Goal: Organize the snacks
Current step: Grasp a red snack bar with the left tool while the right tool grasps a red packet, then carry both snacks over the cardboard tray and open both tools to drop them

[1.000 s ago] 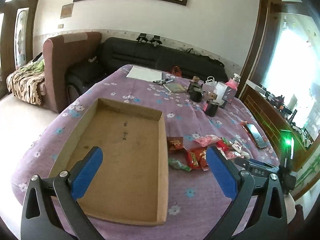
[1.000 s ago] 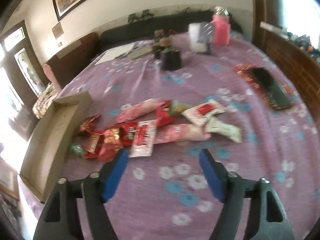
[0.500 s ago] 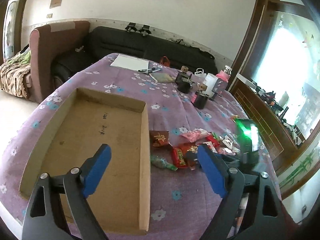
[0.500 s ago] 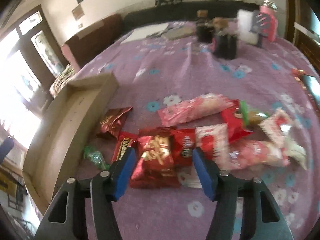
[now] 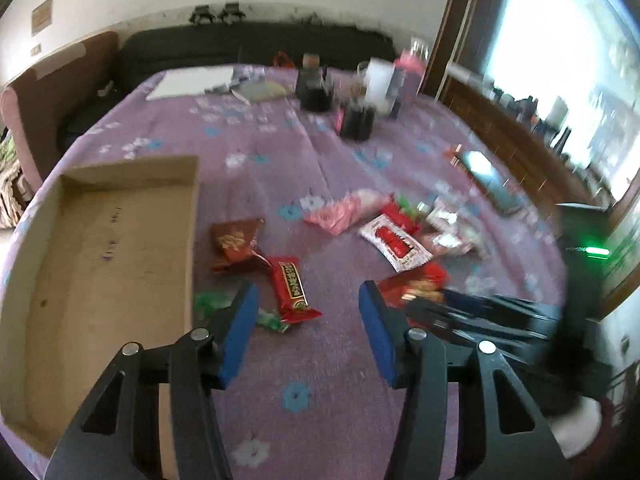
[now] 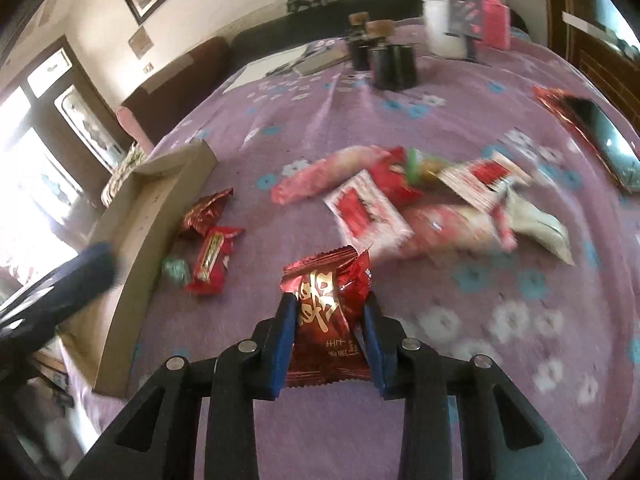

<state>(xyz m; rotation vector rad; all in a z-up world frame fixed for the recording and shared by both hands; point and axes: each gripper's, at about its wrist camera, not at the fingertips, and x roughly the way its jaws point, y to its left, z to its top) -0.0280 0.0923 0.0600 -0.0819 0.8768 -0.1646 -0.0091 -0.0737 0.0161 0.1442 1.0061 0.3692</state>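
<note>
Right gripper (image 6: 330, 332) clamped on crinkly red foil snack packet (image 6: 326, 316), lifted clear of purple cloth | left gripper (image 5: 306, 332) wide open, empty | we'd carry level to shallow cardboard tray (image 6: 160, 184), release low inside.

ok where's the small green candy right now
In the right wrist view the green candy lies on the purple cloth at lower left, between the cardboard tray wall and a red wrapped bar, just below the dark red foil packet.
</note>
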